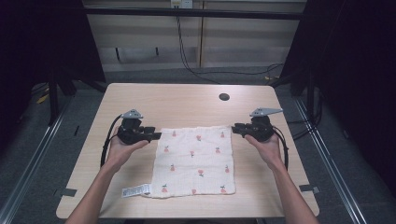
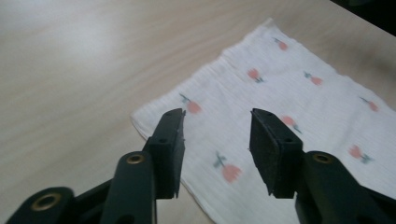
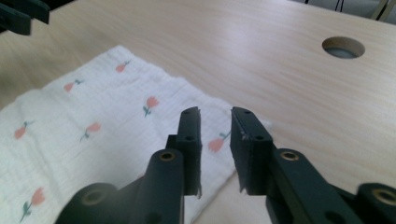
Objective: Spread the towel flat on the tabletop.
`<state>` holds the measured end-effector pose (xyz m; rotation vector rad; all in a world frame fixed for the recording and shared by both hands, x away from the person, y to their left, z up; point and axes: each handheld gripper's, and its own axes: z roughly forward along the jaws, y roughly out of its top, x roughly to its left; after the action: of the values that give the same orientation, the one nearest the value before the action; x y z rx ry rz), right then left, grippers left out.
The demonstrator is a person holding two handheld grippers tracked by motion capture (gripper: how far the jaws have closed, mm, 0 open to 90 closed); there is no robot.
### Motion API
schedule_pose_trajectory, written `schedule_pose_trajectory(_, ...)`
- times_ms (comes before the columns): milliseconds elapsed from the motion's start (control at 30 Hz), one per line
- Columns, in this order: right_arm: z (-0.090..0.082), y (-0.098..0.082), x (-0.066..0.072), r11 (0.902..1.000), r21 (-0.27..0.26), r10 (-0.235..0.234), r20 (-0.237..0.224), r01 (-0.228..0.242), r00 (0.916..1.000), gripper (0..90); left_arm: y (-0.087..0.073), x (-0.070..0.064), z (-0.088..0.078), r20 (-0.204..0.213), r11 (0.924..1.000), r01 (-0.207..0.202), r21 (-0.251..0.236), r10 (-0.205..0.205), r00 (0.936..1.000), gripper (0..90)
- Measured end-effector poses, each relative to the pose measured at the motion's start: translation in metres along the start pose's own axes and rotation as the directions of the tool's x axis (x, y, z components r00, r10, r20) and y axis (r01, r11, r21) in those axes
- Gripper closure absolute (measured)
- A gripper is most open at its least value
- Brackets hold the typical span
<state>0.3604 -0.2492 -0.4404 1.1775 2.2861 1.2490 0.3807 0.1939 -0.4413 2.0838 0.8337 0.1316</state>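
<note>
High view: each hand-held gripper, left (image 1: 156, 136) and right (image 1: 235, 128), gapes, seemingly just clear of the flat cloth (image 1: 194, 161).

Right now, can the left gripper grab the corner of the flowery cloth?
Probably yes. The left gripper hangs just over the cloth, its jaws open with nothing between them, and the corner lies flat on the table.

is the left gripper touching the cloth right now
Apart. In the left gripper view the left gripper has open jaws above the cloth, with nothing pinched between them.
</note>
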Motion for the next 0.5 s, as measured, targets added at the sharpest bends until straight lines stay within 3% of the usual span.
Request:
schedule_pose_trajectory(100,-0.001,-0.009,0.015,0.9967,0.07,-0.038,-0.042,0.041,0.9984,66.1,-0.008,-0.013,-0.006,0.007,0.9977,-0.056,0.036,0.056,0.9984,54.9)
schedule_pose_trajectory(167,-0.001,-0.016,0.022,0.9955,0.084,-0.038,-0.067,0.044,0.997,65.5,-0.015,-0.022,-0.008,0.049,0.9971,-0.072,0.026,0.071,0.9963,55.4)
schedule_pose_trajectory(200,-0.002,-0.021,0.028,0.9959,0.08,-0.032,-0.102,0.04,0.9942,65.4,-0.02,-0.03,-0.005,0.04,0.9921,-0.104,0.069,0.102,0.994,56.4)
schedule_pose_trajectory(367,0.0,-0.031,0.047,0.9855,0.138,-0.08,-0.128,0.098,0.9886,64.7,-0.032,-0.043,-0.001,0.074,0.991,-0.118,0.063,0.113,0.9909,55.8)
schedule_pose_trajectory(433,0.006,-0.042,0.058,0.9767,0.178,-0.095,-0.138,0.119,0.9859,57.9,-0.041,-0.046,0.003,0.08,0.9879,-0.123,0.095,0.116,0.9901,53.4)
schedule_pose_trajectory(467,0.006,-0.042,0.058,0.9767,0.178,-0.095,-0.138,0.119,0.9859,57.9,-0.045,-0.047,0.005,0.09,0.987,-0.121,0.106,0.112,0.9896,53.4)
schedule_pose_trajectory(500,0.012,-0.05,0.065,0.9674,0.197,-0.134,-0.138,0.16,0.9813,56.6,-0.049,-0.048,0.007,0.089,0.9837,-0.131,0.123,0.12,0.9888,53.5)
